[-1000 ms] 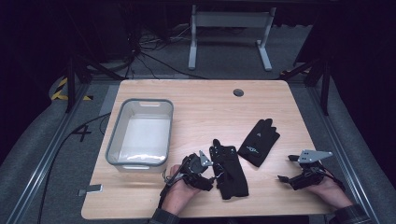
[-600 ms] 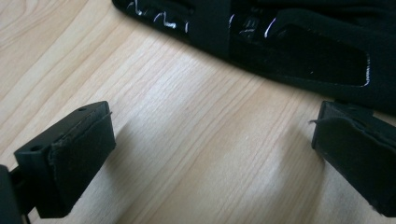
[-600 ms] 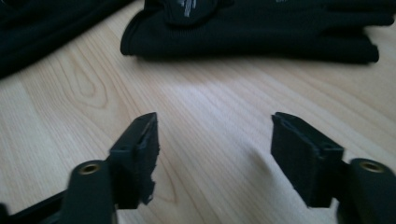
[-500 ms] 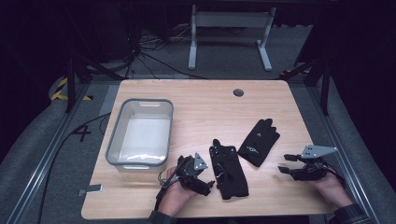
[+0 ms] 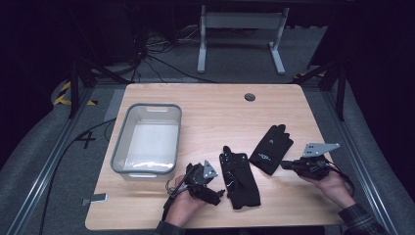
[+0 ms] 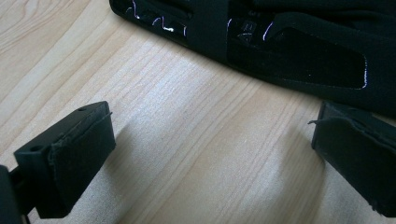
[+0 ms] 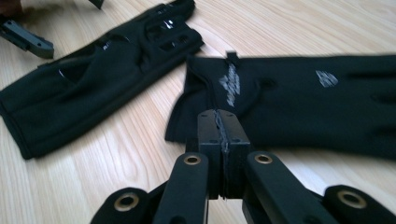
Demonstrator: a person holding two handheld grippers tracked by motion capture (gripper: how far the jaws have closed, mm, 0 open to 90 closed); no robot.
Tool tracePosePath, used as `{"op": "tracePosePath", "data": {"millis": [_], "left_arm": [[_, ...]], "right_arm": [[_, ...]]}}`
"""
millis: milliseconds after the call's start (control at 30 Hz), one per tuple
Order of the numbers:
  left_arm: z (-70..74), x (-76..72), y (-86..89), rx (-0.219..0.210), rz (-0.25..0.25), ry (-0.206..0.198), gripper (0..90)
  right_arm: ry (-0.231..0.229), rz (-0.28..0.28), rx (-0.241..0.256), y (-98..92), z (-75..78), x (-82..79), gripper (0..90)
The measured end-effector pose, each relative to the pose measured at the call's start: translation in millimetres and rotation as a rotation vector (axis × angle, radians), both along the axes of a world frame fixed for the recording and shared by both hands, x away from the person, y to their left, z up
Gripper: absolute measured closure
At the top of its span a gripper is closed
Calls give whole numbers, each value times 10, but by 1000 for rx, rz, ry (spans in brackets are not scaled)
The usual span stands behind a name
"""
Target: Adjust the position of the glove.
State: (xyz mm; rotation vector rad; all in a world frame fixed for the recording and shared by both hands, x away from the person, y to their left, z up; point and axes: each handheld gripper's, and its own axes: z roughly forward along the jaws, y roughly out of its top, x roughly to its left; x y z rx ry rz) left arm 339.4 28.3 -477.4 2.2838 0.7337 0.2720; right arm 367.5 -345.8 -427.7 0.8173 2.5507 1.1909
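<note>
Two gloves lie on the surface (image 5: 205, 105). Left gripper (image 5: 219, 195), jaws spread, has dropped nearer the left glove (image 5: 239, 177); right gripper (image 5: 285, 165), jaws pressed together, has closed in on the right glove (image 5: 271, 148), likely about to grasp.

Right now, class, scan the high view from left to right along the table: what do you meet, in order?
Grey bin → left gripper → near glove → far glove → right gripper.

Wooden table (image 5: 215, 107): bin (image 5: 147, 139), two gloves (image 5: 238, 176)
</note>
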Motion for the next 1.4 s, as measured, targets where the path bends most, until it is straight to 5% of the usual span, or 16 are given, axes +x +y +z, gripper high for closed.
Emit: {"op": "tracePosePath", "data": {"millis": [300,567,1400], "left_arm": [[0,0,0,0,0,1,0],[0,0,0,0,0,0,0],[1,0,1,1,-1,1,0]], "right_arm": [[28,64,-19,313,-93,129,900],[54,81,-124,361,-242,157,900],[97,-6,-157,-267,-184,43,900]]}}
